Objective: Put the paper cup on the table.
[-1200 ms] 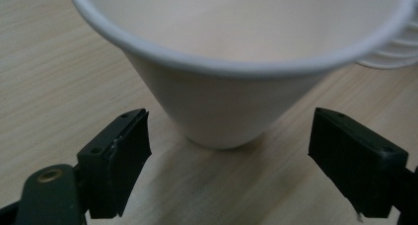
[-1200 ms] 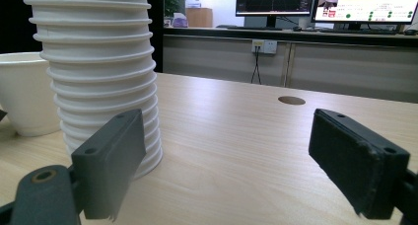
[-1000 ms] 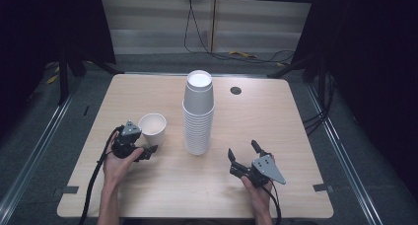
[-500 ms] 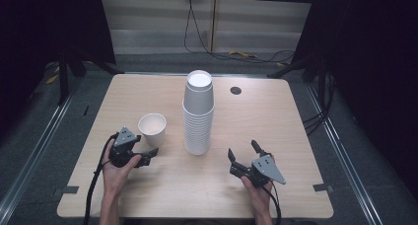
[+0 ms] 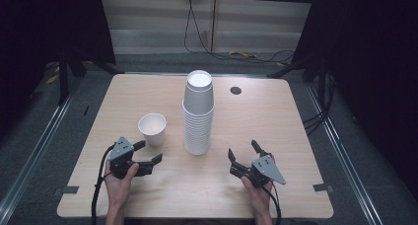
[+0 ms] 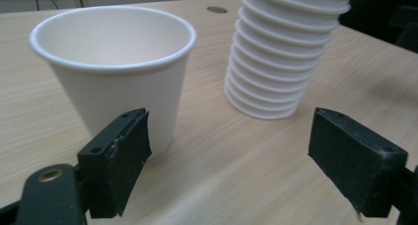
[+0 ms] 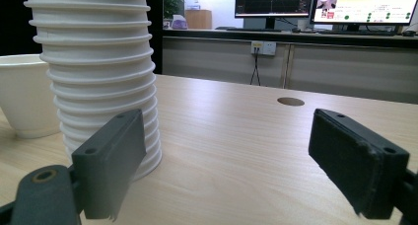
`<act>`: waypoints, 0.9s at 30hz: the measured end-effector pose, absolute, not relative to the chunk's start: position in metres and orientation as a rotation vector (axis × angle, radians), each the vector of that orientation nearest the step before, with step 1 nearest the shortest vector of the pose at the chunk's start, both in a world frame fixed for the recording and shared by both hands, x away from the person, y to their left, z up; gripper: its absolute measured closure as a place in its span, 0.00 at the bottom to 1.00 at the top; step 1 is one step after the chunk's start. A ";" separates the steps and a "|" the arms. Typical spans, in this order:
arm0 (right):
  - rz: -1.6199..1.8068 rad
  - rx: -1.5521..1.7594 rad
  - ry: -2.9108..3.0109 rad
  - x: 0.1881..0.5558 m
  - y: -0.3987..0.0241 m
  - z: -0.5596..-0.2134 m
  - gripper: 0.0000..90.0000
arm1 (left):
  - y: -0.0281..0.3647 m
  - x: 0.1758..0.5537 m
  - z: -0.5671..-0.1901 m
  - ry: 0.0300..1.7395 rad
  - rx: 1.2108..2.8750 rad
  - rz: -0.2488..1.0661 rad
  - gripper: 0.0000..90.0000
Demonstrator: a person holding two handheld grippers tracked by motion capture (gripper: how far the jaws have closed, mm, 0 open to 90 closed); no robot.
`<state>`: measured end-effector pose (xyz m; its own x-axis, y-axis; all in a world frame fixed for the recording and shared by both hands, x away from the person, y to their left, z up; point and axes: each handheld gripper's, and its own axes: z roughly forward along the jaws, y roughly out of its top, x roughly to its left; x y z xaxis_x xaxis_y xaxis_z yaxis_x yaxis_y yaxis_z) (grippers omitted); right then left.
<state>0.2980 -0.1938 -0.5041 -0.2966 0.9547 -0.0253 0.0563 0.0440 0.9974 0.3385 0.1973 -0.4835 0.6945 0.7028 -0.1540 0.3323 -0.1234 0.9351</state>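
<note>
A single white paper cup stands upright on the wooden table, left of a tall stack of white paper cups. My left gripper lies low just in front of the single cup, open, with nothing between its jaws. In the left gripper view the cup stands just beyond the left jaw and the stack is farther off to the right. My right gripper rests open in front and to the right of the stack. The right gripper view has the stack behind the left jaw and the single cup at the left edge.
A small round cable hole sits in the table top at the back right. Bare wood lies between the two grippers and to the right of the stack. Dark floor and cables surround the table.
My left gripper has drawn back from the single cup toward the table's near edge. The cup, the stack and the right gripper have kept their places.
</note>
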 end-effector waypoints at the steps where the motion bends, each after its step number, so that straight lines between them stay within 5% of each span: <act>1: 1.370 1.071 1.493 0.298 -0.194 -0.504 0.15 | 0.197 0.335 -0.482 0.818 1.698 0.393 0.18; 27: 1.378 1.067 1.493 0.297 -0.194 -0.504 0.15 | 0.147 0.316 -0.507 0.759 1.779 0.436 0.18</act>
